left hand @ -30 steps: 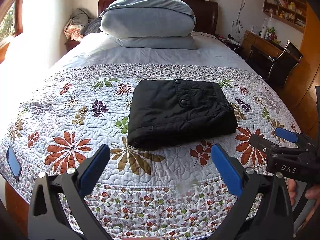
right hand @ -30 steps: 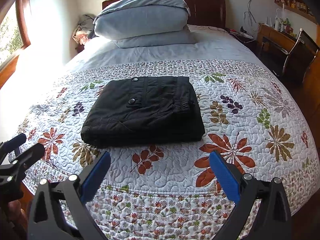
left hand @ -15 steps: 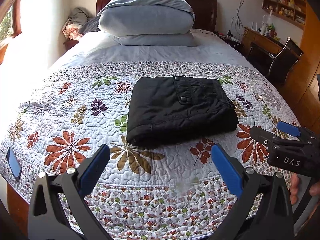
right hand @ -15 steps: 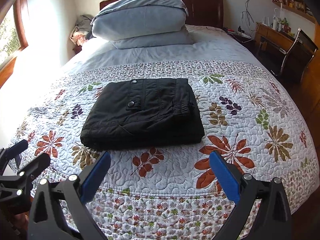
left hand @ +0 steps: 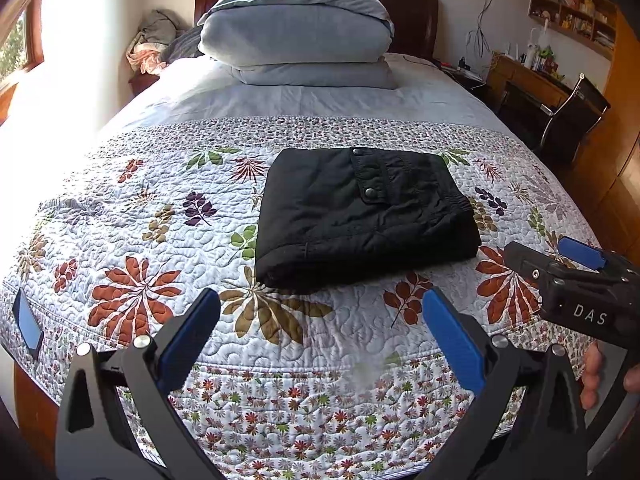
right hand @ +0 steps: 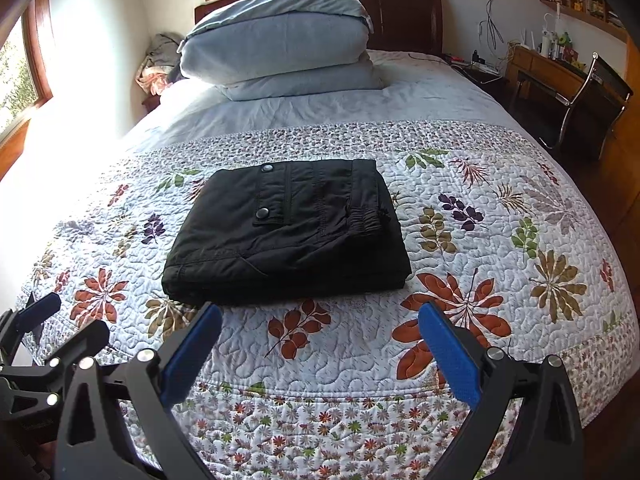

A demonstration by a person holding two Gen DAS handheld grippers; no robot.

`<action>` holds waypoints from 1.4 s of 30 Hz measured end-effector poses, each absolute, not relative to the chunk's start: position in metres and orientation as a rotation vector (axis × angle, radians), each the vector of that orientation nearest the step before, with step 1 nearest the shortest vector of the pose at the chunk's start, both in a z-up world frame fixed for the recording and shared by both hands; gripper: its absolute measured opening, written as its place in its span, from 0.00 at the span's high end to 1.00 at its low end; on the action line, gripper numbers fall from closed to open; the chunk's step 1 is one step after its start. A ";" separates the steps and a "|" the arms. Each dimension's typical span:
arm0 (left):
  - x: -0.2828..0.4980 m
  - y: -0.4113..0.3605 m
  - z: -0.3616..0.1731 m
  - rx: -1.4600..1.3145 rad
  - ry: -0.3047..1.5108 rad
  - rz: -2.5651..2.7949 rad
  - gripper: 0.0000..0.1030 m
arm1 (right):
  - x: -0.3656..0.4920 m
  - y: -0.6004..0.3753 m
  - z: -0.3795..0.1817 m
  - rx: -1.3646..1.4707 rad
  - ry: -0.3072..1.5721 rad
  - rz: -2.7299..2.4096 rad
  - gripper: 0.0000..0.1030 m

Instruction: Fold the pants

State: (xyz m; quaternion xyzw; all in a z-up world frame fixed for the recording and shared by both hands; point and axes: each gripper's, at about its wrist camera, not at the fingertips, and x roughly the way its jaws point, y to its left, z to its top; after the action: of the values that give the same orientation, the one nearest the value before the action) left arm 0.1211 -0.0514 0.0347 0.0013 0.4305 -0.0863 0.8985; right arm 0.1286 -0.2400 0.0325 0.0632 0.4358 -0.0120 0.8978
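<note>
You've got a floral quilt point(right hand: 480, 208) over the near half of the bed, plain pale sheet point(right hand: 320, 108) beyond it. Two grey-blue pillows point(left hand: 296, 36) stacked at the dark wood headboard point(right hand: 408, 16). Crumpled clothes point(left hand: 154, 44) in the far left corner, windows point(right hand: 16, 76) left & behind w/ strong glare. On the right: desk point(right hand: 552, 68), black chair point(right hand: 592, 104), wall shelf point(left hand: 572, 8) w/ small items, cables point(right hand: 492, 12) down the wall. Small blue-screen device point(left hand: 27, 324) at the quilt's left edge.

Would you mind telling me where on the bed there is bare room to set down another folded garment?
The floral quilt lies bare to the right of the folded black pants, and to their left up to the blue phone near the edge. The grey sheet between quilt and stacked grey pillows is free. Both grippers hang open at the foot.
</note>
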 end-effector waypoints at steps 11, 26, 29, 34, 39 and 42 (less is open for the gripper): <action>0.127 -0.053 0.032 0.012 0.897 -0.165 0.02 | 0.133 -0.235 0.031 0.111 0.911 -0.033 0.03; 0.133 -0.051 0.032 0.016 0.901 -0.157 0.02 | 0.135 -0.234 0.028 0.105 0.926 -0.039 0.03; 0.134 -0.049 0.030 0.016 0.905 -0.148 0.02 | 0.136 -0.234 0.027 0.100 0.926 -0.041 0.03; 0.135 -0.045 0.029 0.006 0.907 -0.135 0.02 | 0.135 -0.235 0.029 0.097 0.921 -0.041 0.03; 0.136 -0.044 0.029 0.013 0.900 -0.127 0.02 | 0.135 -0.235 0.029 0.094 0.918 -0.041 0.03; 0.137 -0.044 0.028 0.015 0.903 -0.127 0.02 | 0.135 -0.235 0.030 0.090 0.917 -0.042 0.03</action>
State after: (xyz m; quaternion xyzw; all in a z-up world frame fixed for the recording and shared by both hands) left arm 0.1367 -0.0436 0.0284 0.0073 0.4358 -0.0612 0.8979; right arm 0.1353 -0.2353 0.0300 0.0435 0.4424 -0.0201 0.8956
